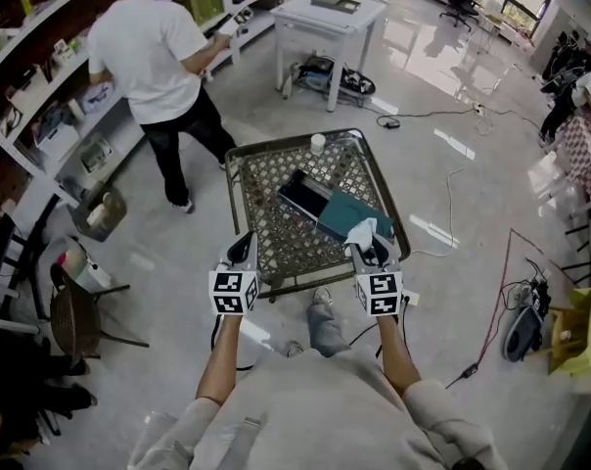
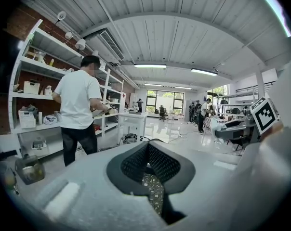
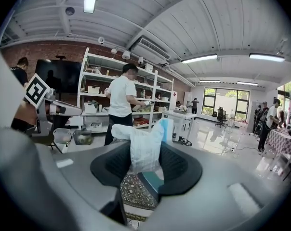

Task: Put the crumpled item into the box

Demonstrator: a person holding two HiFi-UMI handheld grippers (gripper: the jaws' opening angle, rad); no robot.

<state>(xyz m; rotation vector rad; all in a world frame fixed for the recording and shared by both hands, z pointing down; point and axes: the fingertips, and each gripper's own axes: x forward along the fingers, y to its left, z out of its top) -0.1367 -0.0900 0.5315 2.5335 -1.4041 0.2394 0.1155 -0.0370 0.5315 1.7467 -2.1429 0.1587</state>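
Both grippers sit over the near edge of the lattice worktop (image 1: 266,179). The left gripper (image 1: 243,246) is empty, with its fingers pressed together at the tips, over the near left corner. The right gripper (image 1: 371,248) is toward the near right corner, and its fingers are pinching the crumpled item (image 3: 144,148), a white wad with a bluish edge.

The wad stands up out of the fingers. Its long axis is roughly upright in the right gripper view and the loose top flops a bit to that view's left.

Just past it is a teal piece (image 1: 354,213), probably the lid. Touching that is the open box (image 1: 305,192), dark inside, about mid-worktop. A small white cup (image 1: 318,143) stands at the far edge, and a person (image 1: 154,57) is busy at the shelves beyond.

To do this step well, I'd carry the wad forward and toward the left edge until it's past the teal piece and right over the dark opening, then lower it and spread the fingers. Let go too early and I think it lands on the lid. The floppy top could also catch the rim, so go in low.
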